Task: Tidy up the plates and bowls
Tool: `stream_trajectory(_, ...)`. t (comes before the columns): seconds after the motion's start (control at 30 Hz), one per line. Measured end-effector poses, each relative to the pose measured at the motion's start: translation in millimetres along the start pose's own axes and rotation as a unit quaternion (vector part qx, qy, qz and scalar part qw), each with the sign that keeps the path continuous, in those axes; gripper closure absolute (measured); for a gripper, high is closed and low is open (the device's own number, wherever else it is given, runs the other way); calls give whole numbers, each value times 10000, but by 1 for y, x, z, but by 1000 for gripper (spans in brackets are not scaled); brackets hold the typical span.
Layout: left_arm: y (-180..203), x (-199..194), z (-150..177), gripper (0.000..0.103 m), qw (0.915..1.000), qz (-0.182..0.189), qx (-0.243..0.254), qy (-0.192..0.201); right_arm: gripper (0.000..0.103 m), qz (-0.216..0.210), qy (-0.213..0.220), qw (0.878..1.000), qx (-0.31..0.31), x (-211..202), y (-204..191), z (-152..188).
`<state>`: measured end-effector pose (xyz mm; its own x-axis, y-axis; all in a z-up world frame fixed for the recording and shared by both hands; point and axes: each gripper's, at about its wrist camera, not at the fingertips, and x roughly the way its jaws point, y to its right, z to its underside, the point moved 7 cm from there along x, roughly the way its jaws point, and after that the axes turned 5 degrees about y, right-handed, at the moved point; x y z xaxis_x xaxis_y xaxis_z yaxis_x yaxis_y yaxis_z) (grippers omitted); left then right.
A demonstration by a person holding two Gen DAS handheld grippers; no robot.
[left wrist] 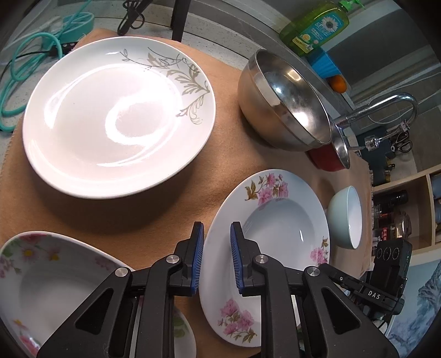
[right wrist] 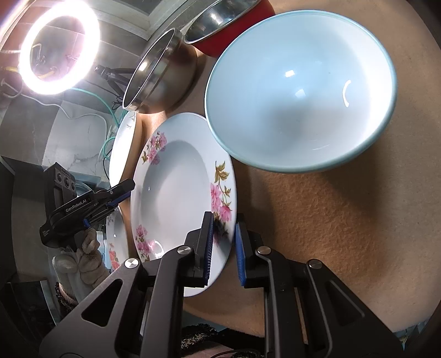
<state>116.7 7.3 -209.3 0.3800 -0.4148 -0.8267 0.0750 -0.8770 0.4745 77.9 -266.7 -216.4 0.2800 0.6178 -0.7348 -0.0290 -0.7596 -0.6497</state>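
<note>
A pink-flowered deep plate [left wrist: 275, 220] [right wrist: 182, 192] lies on the brown mat. My left gripper [left wrist: 217, 234] is open with its jaws astride the plate's near rim. My right gripper [right wrist: 223, 228] is open with its jaws astride the opposite rim, not closed on it. The left gripper also shows in the right wrist view [right wrist: 121, 192]. A large white plate with a grey leaf pattern [left wrist: 118, 121] lies behind. A second flowered plate [left wrist: 55, 289] lies at the lower left. A pale blue bowl [right wrist: 300, 91] [left wrist: 347, 217] stands beside the flowered plate.
A steel bowl [left wrist: 284, 102] [right wrist: 162, 74] and a red bowl with a steel inside [left wrist: 330, 157] [right wrist: 220, 24] stand at the back. A faucet [left wrist: 386, 107], a green soap bottle [left wrist: 317, 26] and teal cables [left wrist: 33, 55] lie beyond the mat. A ring light [right wrist: 58, 46] glares.
</note>
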Motion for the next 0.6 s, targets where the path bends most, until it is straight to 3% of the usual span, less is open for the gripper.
stream_trajectory(0.6,7,-3,16,85,9997,-139,176,-35,88,115,-68,9999,-79,-3,0,6)
